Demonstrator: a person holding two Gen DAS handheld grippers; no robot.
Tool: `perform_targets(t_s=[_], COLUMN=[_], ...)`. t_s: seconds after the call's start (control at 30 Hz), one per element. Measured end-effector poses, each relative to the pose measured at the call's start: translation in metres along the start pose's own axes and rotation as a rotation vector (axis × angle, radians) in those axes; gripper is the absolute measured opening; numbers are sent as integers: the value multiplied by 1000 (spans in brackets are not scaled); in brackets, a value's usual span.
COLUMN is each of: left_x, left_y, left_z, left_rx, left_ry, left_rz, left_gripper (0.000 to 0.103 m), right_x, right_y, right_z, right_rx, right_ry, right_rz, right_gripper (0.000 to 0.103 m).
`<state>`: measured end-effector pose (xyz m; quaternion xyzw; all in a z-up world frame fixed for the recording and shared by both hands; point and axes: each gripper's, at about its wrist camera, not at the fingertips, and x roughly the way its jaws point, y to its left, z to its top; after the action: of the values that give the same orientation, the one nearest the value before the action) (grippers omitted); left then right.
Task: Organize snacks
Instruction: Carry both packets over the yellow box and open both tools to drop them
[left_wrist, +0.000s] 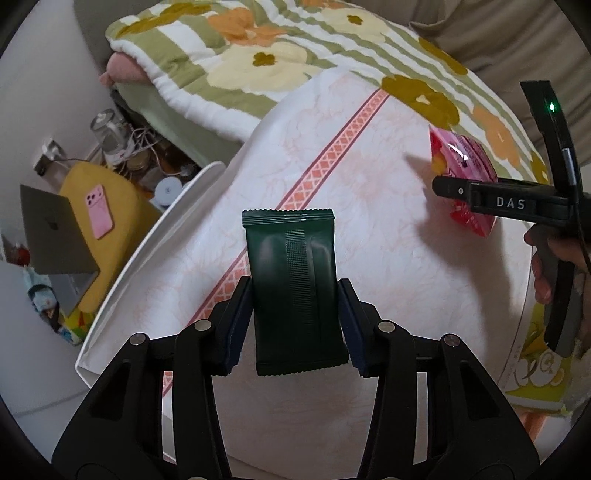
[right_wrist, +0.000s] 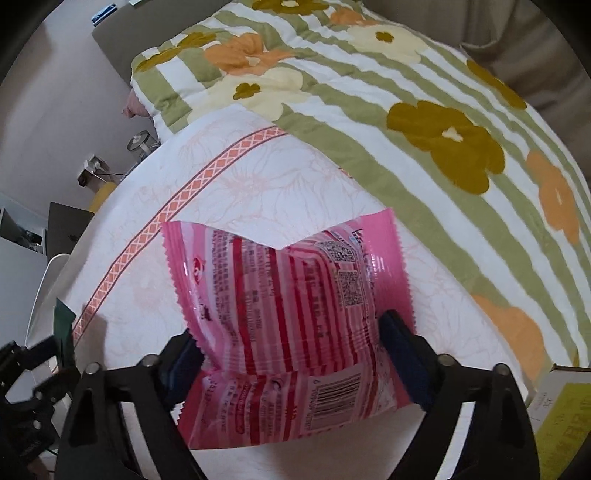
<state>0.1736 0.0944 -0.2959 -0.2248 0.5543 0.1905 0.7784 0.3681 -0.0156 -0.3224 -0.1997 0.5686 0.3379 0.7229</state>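
My left gripper (left_wrist: 295, 321) is shut on a dark green snack packet (left_wrist: 293, 280), held upright above the pink-patterned bed sheet (left_wrist: 369, 166). My right gripper (right_wrist: 291, 347) is shut on a pink snack packet (right_wrist: 288, 317) with barcodes, held above the same sheet. In the left wrist view the right gripper (left_wrist: 454, 192) shows at the right edge, with the pink packet (left_wrist: 461, 155) partly hidden behind its black finger. In the right wrist view the left gripper (right_wrist: 33, 354) and an edge of the green packet (right_wrist: 62, 321) show at the lower left.
A green, white and orange floral quilt (left_wrist: 277, 55) covers the far side of the bed. A yellow-and-white box (left_wrist: 535, 380) lies at the right near the bed's edge. Left of the bed stand a yellow stool with a pink phone (left_wrist: 98, 216), a laptop (left_wrist: 51, 236) and cluttered items.
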Motion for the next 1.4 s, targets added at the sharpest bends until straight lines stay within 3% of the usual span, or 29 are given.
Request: perform_targets(t_s=[0.1,0.23,0.4,0.57,0.77,0.93,1.13,1.4], left_x=[-8,-28,-58,-93,-139,-166,-173,-154], left_y=[-2,-8,-29,-63,-129,-192,-267,-342], left_z=[4,12,26,40,42,32,11,-18], left_rx=[13,45,116,209,377,510,645,780], left_ry=[-18,-56,-112,-175,-243,-268,-227,-169], left_rz=[1,-7,-42,-104,-216,-317,-425,-434], left_gripper=[42,42,42,42,42,42,42,42], right_x=[-10,-38,-95,-163,-246,-292,-317,-324], right_y=[-6,-3,-8,-26,-59,-88,-117,-138], right_z=[0,-5,-16,-42,-97,-151,-216,-271], right_rx=[36,49,103,175,303,423,567,685], right_ry=[-15,-76,-179,-273,-399,-453,-469,-463], right_rz=[54,53,75,41,-50,-135,-200,-217], right_gripper=[70,70,70,70,70,70,70,70])
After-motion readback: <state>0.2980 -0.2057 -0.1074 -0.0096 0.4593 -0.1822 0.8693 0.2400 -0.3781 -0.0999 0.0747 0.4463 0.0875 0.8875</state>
